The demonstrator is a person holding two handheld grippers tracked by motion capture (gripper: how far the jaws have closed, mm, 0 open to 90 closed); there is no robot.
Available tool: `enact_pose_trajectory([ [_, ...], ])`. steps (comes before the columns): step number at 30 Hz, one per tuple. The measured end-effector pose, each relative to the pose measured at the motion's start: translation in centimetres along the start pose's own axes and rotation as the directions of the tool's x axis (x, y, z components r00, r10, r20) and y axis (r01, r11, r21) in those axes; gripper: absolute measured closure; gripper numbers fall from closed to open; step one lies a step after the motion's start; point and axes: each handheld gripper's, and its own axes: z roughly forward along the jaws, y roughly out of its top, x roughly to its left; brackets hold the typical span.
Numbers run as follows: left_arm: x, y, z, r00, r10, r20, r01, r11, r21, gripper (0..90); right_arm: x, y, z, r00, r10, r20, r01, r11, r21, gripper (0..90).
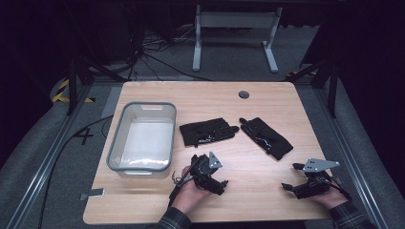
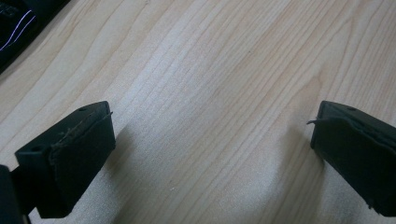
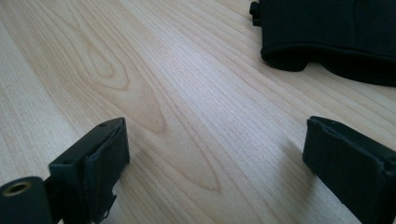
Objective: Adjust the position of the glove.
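On the light wooden table two black fabric gloves lie side by side near the middle: the left black glove just right of a translucent grey plastic bin, and the right black glove slanting toward the near right edge. The left gripper rests near the front edge, below the left glove and apart from it; its own view shows the jaws spread wide over bare wood, nothing between them. The right gripper lies low at the near right, jaws likewise released and empty, with the cuff of the right glove just ahead of them, untouched.
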Motion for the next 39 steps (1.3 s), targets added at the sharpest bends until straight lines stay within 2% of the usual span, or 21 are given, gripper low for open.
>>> enact_pose_trajectory([
  [5, 0.0, 0.0, 0.0, 1.0, 0.0, 0.001, 0.0, 1.0, 0.0, 0.1, -0.1, 0.0, 0.0, 1.0, -0.003, -0.005, 0.003, 1.0, 0.001, 9.0],
  [10, 0.0, 0.0, 0.0, 1.0, 0.0, 0.0, 0.0, 1.0, 0.001, 0.1, -0.5, 0.3, -0.3, 1.0, 0.001, -0.005, -0.001, 1.0, 0.016, 20.0],
  [12, 0.0, 0.0, 0.0, 1.0, -0.001, -0.001, 0.001, 1.0, -0.002, 0.1, -0.7, 0.6, -0.6, 1.0, 0.004, 0.004, -0.004, 1.0, 0.006, 25.9],
  [15, 0.0, 0.0, 0.0, 1.0, 0.0, -0.001, 0.0, 1.0, 0.001, 0.1, -1.1, 1.2, -0.9, 0.9999, 0.003, 0.013, -0.003, 1.0, -0.017, 37.0],
  [20, 0.0, -0.1, 0.0, 1.0, 0.001, -0.002, -0.001, 1.0, -0.002, 0.1, -2.1, 2.6, -0.9, 0.9996, 0.028, -0.008, -0.029, 0.999, -0.033, 62.2],
  [27, 0.0, -0.1, 0.0, 1.0, 0.001, -0.002, -0.001, 1.0, -0.002, 0.1, -2.9, 3.6, -0.3, 0.9988, 0.026, -0.04, -0.028, 0.999, -0.029, 88.6],
  [32, 0.0, -0.1, 0.0, 1.0, 0.002, -0.002, -0.002, 1.0, -0.002, 0.1, -3.6, 4.3, 0.1, 0.9988, 0.023, -0.044, -0.024, 0.999, -0.031, 90.0],
  [39, 0.0, -0.1, -0.1, 1.0, -0.001, -0.003, 0.001, 1.0, -0.003, 0.2, -4.9, 5.6, 1.1, 0.9995, 0.02, -0.024, -0.022, 0.998, -0.054, 90.0],
])
